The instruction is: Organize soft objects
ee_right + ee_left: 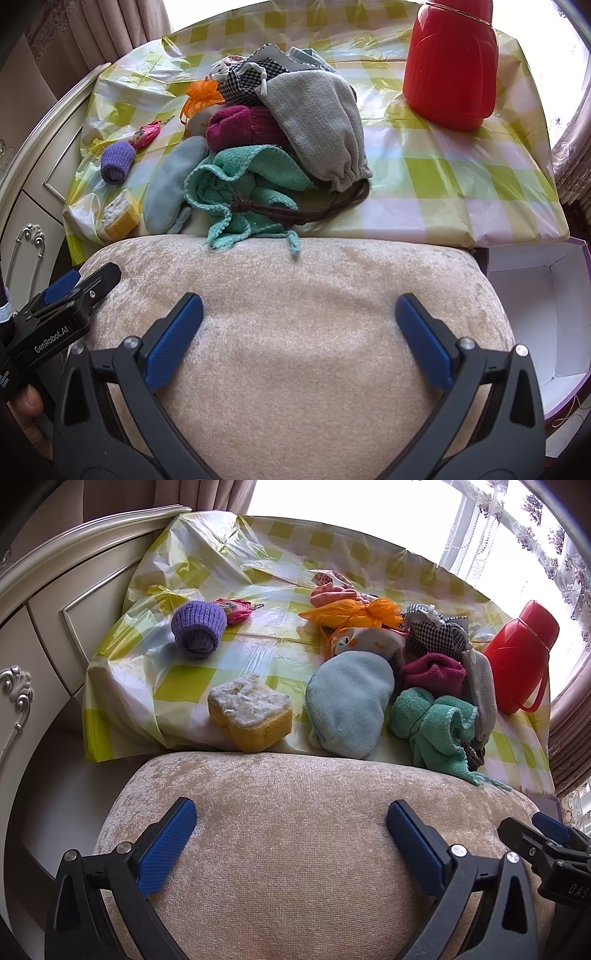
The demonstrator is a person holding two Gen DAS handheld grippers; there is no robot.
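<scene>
Left tongs (291, 821) and right tongs (299, 314) — both spread wide, empty.

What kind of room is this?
Probably a bedroom or sitting room at home: a carved cream dresser, heavy curtains by a bright window, and a plush stool before a checked plastic table cover.

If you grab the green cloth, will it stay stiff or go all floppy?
Probably floppy: the green cloth already lies crumpled, a corner drooping onto the beige cushion. It looks light. A brown cord lies across it, so the grey bag might drag along.
</scene>
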